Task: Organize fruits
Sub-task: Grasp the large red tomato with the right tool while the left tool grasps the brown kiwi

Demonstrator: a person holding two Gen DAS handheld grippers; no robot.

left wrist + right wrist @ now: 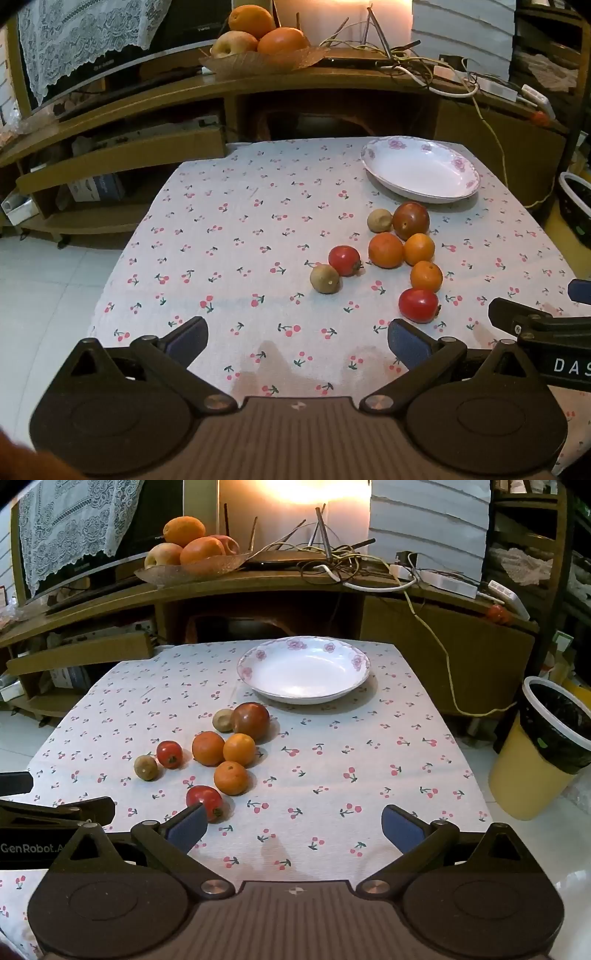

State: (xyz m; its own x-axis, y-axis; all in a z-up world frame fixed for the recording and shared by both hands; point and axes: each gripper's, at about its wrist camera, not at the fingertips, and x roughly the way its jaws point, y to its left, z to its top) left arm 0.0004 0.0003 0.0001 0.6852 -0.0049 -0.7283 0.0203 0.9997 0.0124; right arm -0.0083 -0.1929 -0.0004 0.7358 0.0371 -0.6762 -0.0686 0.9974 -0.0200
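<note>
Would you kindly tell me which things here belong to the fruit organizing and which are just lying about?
Job: eight loose fruits on the cloth; empty white floral plate.
Lying about: shelf fruit dish; tangled cables; yellow lined bin.

open left tool (295, 341), loose fruits (386, 250), empty plate (419, 169)

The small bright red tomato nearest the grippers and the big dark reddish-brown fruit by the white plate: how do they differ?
The small bright red tomato is glossy and clear red; the big dark reddish-brown fruit is duller and brownish. The tomato is clearly smaller. The tomato lies at the near end of the cluster, the dark fruit at the far end, closest to the white flower-rimmed plate. Both are round and rest on the cherry-print tablecloth.
</note>
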